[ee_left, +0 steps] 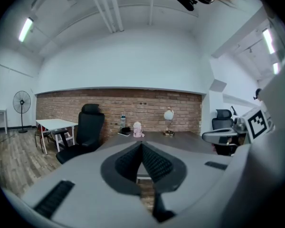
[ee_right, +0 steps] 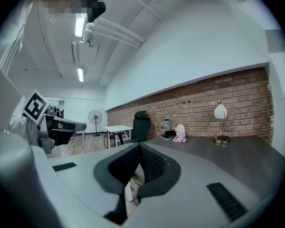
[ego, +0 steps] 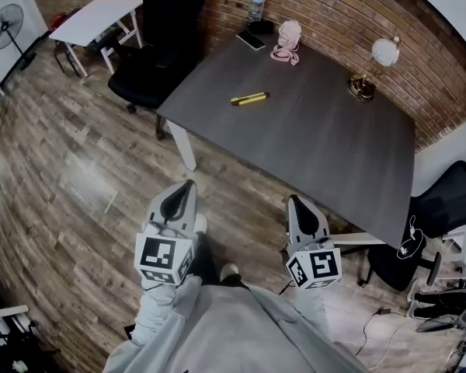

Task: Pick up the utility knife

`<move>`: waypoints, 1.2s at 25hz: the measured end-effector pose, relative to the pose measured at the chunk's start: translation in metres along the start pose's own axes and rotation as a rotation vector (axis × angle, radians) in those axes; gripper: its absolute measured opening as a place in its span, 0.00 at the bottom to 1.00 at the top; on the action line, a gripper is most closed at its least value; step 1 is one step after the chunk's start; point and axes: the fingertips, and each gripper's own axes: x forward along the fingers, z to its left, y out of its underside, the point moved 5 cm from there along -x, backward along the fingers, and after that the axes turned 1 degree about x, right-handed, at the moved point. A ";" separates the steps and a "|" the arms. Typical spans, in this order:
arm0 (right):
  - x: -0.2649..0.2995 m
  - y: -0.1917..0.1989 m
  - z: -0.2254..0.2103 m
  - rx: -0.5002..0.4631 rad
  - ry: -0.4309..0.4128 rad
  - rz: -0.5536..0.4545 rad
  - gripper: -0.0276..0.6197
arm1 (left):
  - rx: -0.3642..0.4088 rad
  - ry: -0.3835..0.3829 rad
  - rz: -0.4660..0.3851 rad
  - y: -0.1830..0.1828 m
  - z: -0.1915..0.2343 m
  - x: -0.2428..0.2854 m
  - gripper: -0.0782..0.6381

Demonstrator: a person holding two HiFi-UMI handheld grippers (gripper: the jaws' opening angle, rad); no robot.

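A dark table [ego: 318,130] spreads ahead of both grippers, with wood floor [ego: 85,185] between. A black office chair [ego: 159,45] stands beyond the left gripper [ego: 189,185], at the table's far-left side. Another chair [ego: 450,200], right of the right gripper [ego: 293,200], is cut by the frame edge. The yellow utility knife [ego: 249,98] lies flat on the table, well ahead of both grippers; only the head view shows it. Both pairs of jaws are pressed together, empty.

Looks like an office to me: big dark worktop [ego: 318,138] by a brick wall [ego: 334,6], black swivel chair [ego: 159,45], small white desk [ego: 93,18], floor fan [ego: 4,27], strip lights [ee_left: 26,29] overhead.
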 end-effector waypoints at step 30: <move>0.216 -0.019 0.005 0.083 0.254 0.074 0.07 | -0.002 0.223 0.038 -0.028 0.190 0.198 0.13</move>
